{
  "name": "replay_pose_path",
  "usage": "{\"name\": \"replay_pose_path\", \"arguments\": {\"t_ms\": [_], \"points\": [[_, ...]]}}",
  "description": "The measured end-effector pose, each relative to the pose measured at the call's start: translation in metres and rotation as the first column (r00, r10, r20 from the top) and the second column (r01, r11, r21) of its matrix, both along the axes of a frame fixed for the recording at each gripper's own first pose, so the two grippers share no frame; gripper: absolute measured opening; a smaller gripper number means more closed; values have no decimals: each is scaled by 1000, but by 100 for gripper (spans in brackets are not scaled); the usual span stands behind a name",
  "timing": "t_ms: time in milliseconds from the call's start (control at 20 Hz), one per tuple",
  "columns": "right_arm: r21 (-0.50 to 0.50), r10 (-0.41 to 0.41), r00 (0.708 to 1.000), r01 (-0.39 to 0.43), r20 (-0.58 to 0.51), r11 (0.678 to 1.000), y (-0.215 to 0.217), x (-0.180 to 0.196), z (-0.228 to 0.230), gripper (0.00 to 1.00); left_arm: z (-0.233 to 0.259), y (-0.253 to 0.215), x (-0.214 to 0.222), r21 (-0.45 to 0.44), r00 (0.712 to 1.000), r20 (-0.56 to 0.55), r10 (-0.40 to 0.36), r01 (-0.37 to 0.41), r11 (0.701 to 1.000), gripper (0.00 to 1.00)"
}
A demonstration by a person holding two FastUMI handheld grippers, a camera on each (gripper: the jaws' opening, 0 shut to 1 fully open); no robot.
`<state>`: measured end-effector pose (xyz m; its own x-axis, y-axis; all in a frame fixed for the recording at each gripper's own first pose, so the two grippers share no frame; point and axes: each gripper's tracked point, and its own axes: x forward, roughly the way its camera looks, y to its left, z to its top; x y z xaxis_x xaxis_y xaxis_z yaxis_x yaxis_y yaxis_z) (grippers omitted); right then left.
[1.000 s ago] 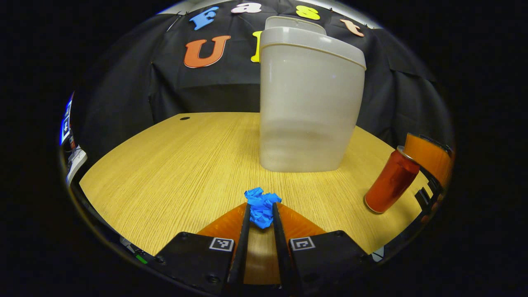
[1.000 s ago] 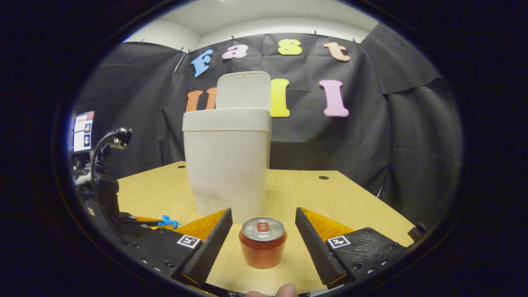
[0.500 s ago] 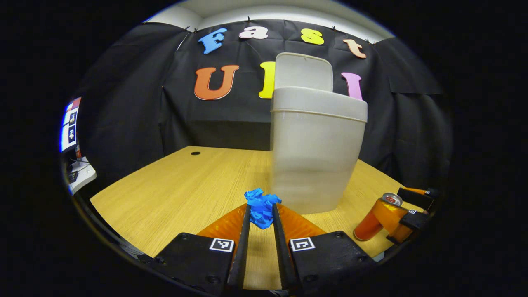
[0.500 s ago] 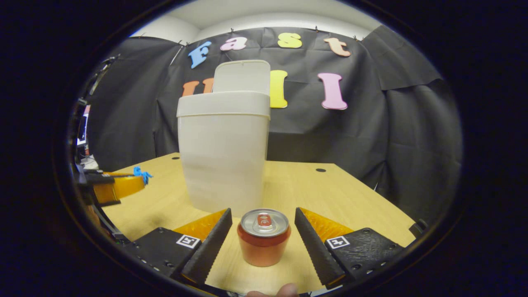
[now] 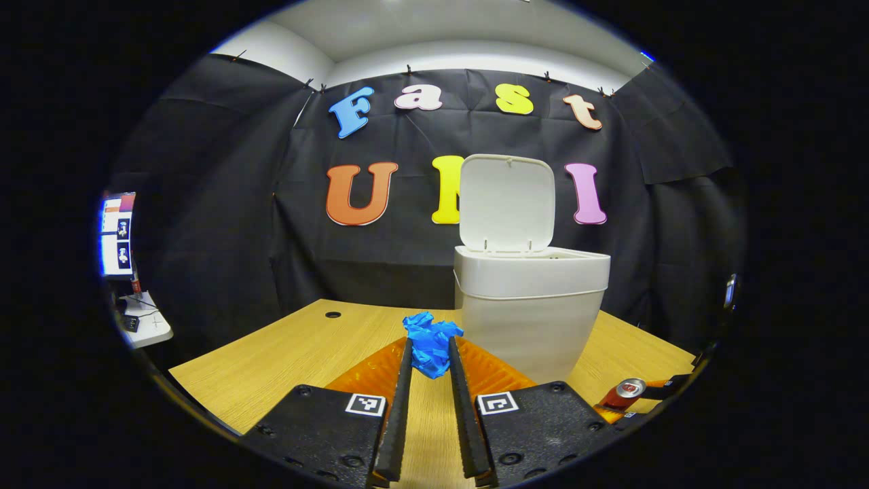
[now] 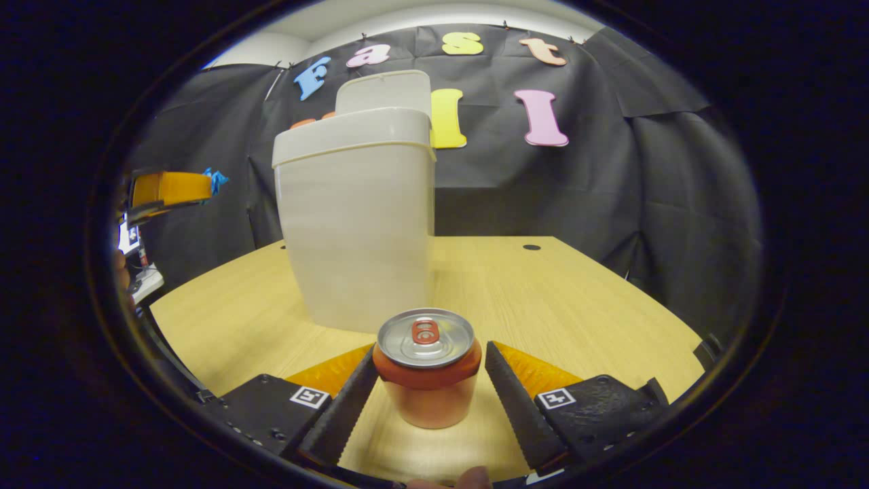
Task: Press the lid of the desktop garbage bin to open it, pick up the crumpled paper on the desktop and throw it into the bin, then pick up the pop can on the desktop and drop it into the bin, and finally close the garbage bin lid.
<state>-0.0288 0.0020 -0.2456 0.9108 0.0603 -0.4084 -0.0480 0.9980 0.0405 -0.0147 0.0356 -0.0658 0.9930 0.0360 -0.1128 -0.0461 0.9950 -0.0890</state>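
- Left gripper point(image 5: 430, 356) jaws were clamped on the paper point(image 5: 430, 343); bin point(image 5: 531, 309) ahead, its lid point(image 5: 506, 202) up.
- Right gripper point(image 6: 430, 363) jaws stood apart around the can point(image 6: 427, 367) on the counter point(image 6: 557, 299).

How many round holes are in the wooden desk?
2. One hole sits at the desk's far left corner; another hole lies right of the bin. The bin may hide more.

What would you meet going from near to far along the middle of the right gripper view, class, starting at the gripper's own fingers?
Right gripper, open around the pop can → garbage bin with its lid raised → hole in the desktop → black cloth wall.
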Motion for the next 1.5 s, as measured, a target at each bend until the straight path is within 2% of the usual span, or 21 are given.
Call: {"name": "replay_pose_path", "arguments": {"t_ms": [250, 400, 550, 600, 800, 850, 900, 950, 1000, 1200, 1500], "points": [[35, 30, 997, -28, -65, 999, 7, -3, -17, 95, 28, -17, 18, 38, 998, 49, -30, 28, 999, 35], [14, 31, 996, -30, -85, 999, 5, -3, -26, 95, 45, -29, 29, 3, 996, 70, -57, 57, 998, 35], [20, 42, 993, -40, -107, 999, 6, -4, -32, 95, 63, -31, 40, 10, 993, 102, -60, 60, 998, 35], [26, 45, 992, -42, -115, 999, 7, -4, -34, 95, 67, -32, 45, 6, 992, 107, -64, 64, 998, 39], [52, 59, 988, -52, -142, 997, 10, -5, -40, 95, 74, -41, 64, 0, 991, 102, -85, 86, 996, 35], [59, 59, 988, -51, -140, 997, 9, -6, -39, 93, 75, -42, 68, 0, 991, 96, -88, 88, 996, 34], [66, 62, 989, -53, -138, 996, 8, -5, -36, 83, 78, -45, 72, -5, 990, 98, -97, 98, 995, 34], [73, 61, 989, -52, -131, 996, 6, -3, -34, 82, 80, -47, 77, -10, 990, 97, -101, 103, 995, 31], [84, 59, 991, -49, -120, 995, 6, -2, -26, 82, 84, -48, 81, -14, 989, 99, -105, 107, 994, 35], [138, 45, 998, -39, -41, 990, -3, -4, 14, 81, 95, -55, 98, -14, 987, 107, -124, 126, 992, 35], [134, 28, 999, -30, 22, 991, -19, -6, 43, 81, 90, -71, 135, 3, 986, 63, -157, 157, 988, 40]]}}
